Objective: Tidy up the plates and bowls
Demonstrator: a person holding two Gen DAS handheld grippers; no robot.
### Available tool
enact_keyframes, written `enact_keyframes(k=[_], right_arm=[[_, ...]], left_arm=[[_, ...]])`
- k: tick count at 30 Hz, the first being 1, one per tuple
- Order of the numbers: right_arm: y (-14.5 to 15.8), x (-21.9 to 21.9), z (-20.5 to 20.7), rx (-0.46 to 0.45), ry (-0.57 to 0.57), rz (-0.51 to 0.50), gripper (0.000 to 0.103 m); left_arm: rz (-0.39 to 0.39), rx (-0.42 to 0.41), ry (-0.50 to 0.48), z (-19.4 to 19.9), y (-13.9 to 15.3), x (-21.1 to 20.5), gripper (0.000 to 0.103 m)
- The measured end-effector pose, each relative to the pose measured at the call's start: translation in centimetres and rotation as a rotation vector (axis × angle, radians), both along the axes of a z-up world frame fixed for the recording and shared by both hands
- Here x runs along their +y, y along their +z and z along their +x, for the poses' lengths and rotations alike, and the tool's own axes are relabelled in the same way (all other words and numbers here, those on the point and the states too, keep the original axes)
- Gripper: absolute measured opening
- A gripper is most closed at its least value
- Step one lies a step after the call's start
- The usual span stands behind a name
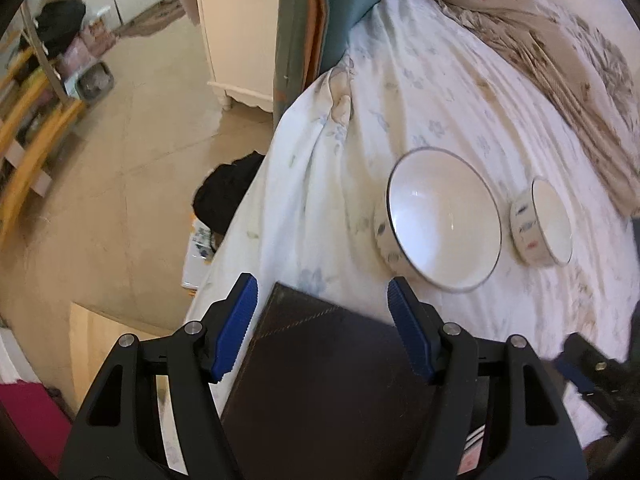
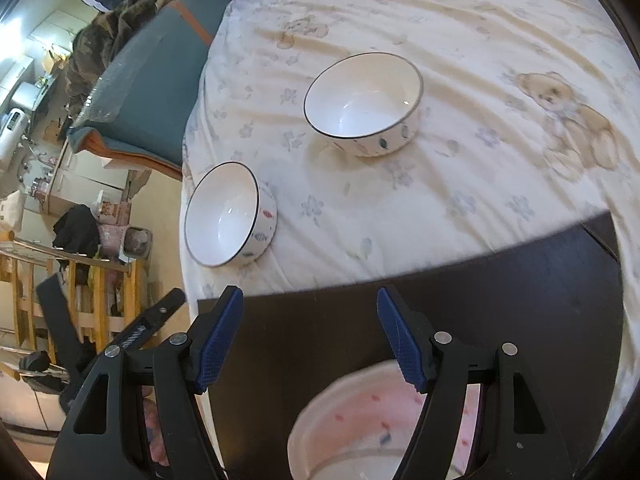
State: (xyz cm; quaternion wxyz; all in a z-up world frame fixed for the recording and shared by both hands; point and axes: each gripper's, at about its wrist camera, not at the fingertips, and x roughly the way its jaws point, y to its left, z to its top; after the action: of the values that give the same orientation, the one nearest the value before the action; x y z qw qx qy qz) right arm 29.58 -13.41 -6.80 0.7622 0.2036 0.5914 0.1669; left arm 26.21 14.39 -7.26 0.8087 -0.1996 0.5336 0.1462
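Observation:
Two white bowls with dark rims stand on the bed sheet (image 1: 440, 92). The larger, leaf-patterned bowl (image 1: 444, 220) (image 2: 362, 100) is beside a smaller, fish-patterned bowl (image 1: 542, 224) (image 2: 224, 216). A third bowl (image 2: 360, 420), white with pink and blue marks, rests blurred on a dark brown mat (image 1: 320, 360) (image 2: 500, 300) at the near edge. My left gripper (image 1: 321, 284) hovers open over the mat's corner, short of the larger bowl. My right gripper (image 2: 309, 294) is open above the mat and the third bowl, holding nothing. It also shows in the left wrist view as the right gripper (image 1: 580, 364).
A teal padded headboard (image 1: 360, 0) (image 2: 152, 92) borders the bed. A patterned quilt (image 1: 560, 52) is bunched beyond the bowls. The floor (image 1: 120, 200) beside the bed holds a white cabinet (image 1: 236, 40), black clothing (image 1: 224, 200) and a wooden rack (image 2: 80, 300).

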Motion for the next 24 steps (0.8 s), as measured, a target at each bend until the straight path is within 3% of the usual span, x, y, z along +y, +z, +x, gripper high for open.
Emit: enact_keyframes(k=[6, 12, 15, 18, 19, 22, 24], right_arm=[[-2.1, 1.9, 2.9, 0.034, 0.006, 0.003, 0.072], [-4.3, 3.2, 4.9, 0.076, -0.031, 0.081, 0.072], [-4.8, 4.5, 6.0, 0.084, -0.029, 0.062, 0.07], [-5.5, 6.0, 7.1, 0.089, -0.008, 0.061, 0.052], [-5.8, 6.4, 7.4, 0.097, -0.002, 0.062, 0.04], [-6.7, 7.9, 8.2, 0.125, 0.018, 0.058, 0.024], [-6.7, 9.3, 8.4, 0.106, 0.056, 0.012, 0.017]], left_arm=[[-0.117, -0.028, 0.016, 1.9, -0.5, 1.1, 0.064], [-0.106, -0.021, -0.063, 4.3, -1.3, 0.3, 0.064], [-0.101, -0.01, -0.083, 5.0, -2.1, 0.2, 0.054], [-0.147, 0.024, -0.081, 5.5, -3.2, 0.4, 0.034], [-0.175, 0.02, -0.075, 5.6, -3.4, 0.5, 0.028], [-0.208, 0.002, -0.106, 5.7, -3.5, 0.2, 0.011], [-0.166, 0.006, -0.113, 5.5, -3.3, -0.2, 0.01]])
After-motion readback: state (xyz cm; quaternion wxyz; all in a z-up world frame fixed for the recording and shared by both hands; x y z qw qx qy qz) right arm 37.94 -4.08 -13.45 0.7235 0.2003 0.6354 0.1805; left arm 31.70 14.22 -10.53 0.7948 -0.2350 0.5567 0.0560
